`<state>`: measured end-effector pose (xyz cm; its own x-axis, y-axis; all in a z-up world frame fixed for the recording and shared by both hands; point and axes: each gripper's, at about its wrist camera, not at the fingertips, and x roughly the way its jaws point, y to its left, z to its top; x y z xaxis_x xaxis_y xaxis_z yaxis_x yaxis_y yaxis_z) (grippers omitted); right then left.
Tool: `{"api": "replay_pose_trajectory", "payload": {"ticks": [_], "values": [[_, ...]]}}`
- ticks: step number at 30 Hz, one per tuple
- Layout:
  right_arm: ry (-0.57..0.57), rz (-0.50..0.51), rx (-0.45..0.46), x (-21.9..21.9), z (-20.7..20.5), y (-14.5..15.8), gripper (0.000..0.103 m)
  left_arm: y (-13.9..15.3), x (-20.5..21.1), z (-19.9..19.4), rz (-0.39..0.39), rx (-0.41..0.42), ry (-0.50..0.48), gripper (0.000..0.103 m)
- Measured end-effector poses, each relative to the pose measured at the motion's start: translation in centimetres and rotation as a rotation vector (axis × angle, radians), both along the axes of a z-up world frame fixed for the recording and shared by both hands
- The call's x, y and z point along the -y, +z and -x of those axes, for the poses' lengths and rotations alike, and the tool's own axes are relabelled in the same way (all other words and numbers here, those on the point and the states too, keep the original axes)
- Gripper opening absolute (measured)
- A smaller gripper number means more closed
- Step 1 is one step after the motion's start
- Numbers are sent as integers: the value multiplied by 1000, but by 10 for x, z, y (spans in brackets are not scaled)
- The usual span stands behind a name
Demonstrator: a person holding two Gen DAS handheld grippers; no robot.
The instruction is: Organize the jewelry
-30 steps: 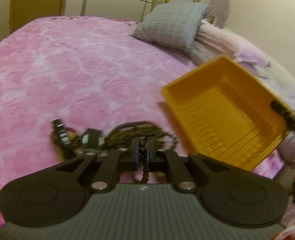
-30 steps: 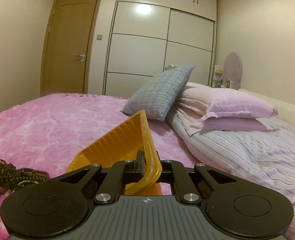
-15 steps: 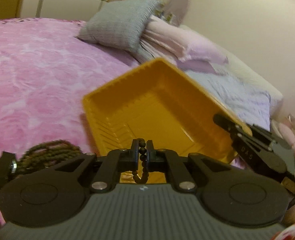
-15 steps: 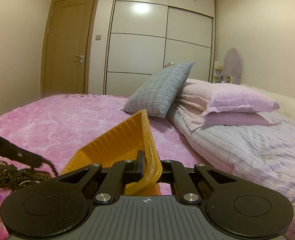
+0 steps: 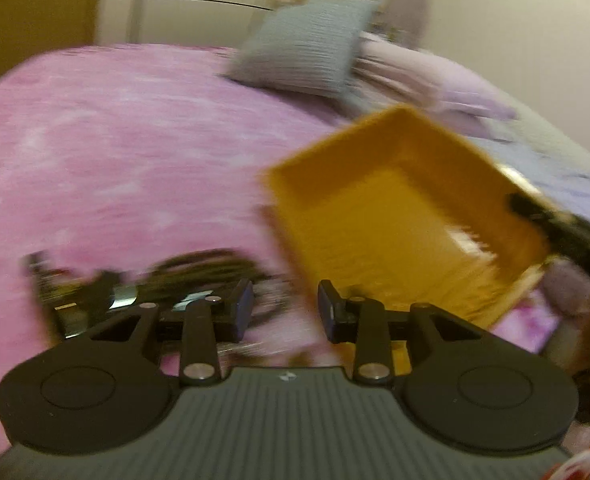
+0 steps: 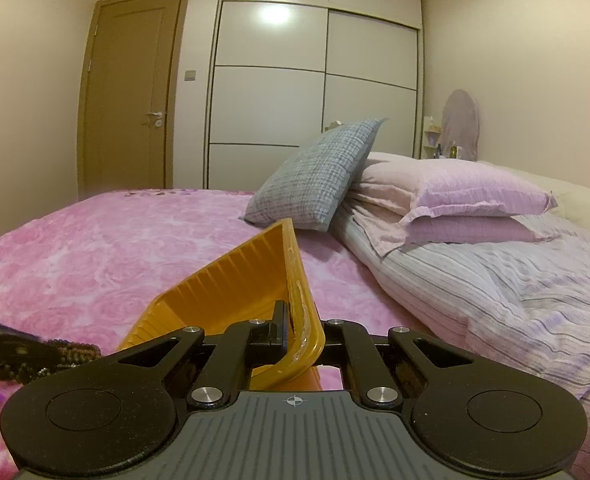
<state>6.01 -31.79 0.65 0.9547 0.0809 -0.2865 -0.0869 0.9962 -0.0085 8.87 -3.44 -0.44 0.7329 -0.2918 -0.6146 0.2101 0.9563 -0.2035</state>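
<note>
My right gripper (image 6: pixel 295 330) is shut on the rim of a yellow plastic tray (image 6: pixel 231 280) and holds it tilted above the pink bedspread. In the blurred left wrist view the tray (image 5: pixel 395 216) lies to the right, with the right gripper's fingers (image 5: pixel 531 208) on its far rim. A dark pile of beaded jewelry (image 5: pixel 199 268) lies on the bed just beyond my left gripper (image 5: pixel 285 304), whose jaws are opening with nothing between them. The pile (image 6: pixel 55 354) also shows at the lower left of the right wrist view. Blur hides what is inside the tray.
The pink bedspread (image 5: pixel 115 152) stretches left and ahead. A grey cushion (image 6: pixel 315 176) and lilac pillows (image 6: pixel 455 200) are stacked at the head of the bed, with a striped quilt (image 6: pixel 495 288) on the right. A door (image 6: pixel 127 92) and wardrobe (image 6: pixel 315 80) stand behind.
My left gripper carried a string of dark beads over the tray, then swung back left toward the pile. Its jaws have parted and the beads are gone from them. The right gripper kept still.
</note>
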Motion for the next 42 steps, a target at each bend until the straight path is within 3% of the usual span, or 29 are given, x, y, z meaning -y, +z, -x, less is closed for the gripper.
{"api": "replay_pose_trajectory", "payload": {"ticks": [5,11,17,20,26,42], "values": [[-3,-4,-3,0,-1,0,7,-12,-52,12,-134,27,184,31],[-7,6,-4,-2,-2,1,7,-25,-91,2,-176,1,289,31],[-9,14,-7,-4,-1,1,7,-28,-91,-12,-151,-4,281,31],[-9,19,-9,-4,-2,1,7,-31,-87,-16,-181,-18,282,31],[-7,24,-12,-5,-4,2,7,-28,-79,-9,-213,-11,255,13],[1,20,-3,-6,-3,1,7,17,-70,4,-180,65,212,12]]}}
